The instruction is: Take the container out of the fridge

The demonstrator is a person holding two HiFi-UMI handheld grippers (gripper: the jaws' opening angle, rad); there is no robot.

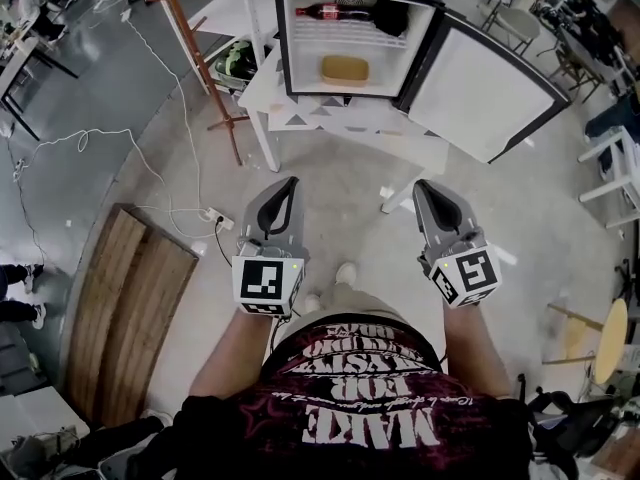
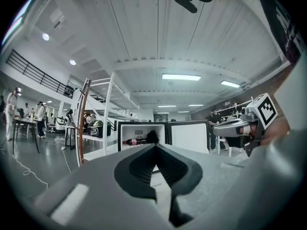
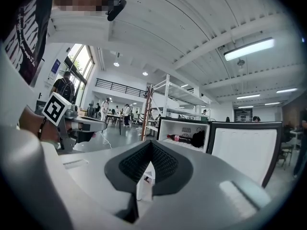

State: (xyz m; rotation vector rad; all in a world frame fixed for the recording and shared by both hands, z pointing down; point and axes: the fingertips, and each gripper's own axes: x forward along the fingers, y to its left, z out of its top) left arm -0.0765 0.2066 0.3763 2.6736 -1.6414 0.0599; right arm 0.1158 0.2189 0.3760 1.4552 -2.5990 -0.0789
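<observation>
Standing open at the top centre of the head view, a small black fridge [image 1: 282,38] rests on a white table [image 1: 350,123], its door [image 1: 480,93] swung wide toward the upper right of the frame. A wooden board [image 1: 130,308] lies on the concrete floor [image 1: 150,118] at lower left. Below the table, in the middle of the frame, a person holds the left gripper [image 1: 292,181] and the right gripper [image 1: 420,184] side by side, both pointed at the fridge and well short of it. The left gripper's jaws are pressed together at the tips with nothing between them, and the right gripper's jaws are likewise closed and empty. The tan container [image 1: 345,69] sits alone on the fridge's lower level, near the centre. On the wire shelf above it lie a cola bottle [image 1: 335,11] on its side and, to its right, a dark bundle [image 1: 390,16].
</observation>
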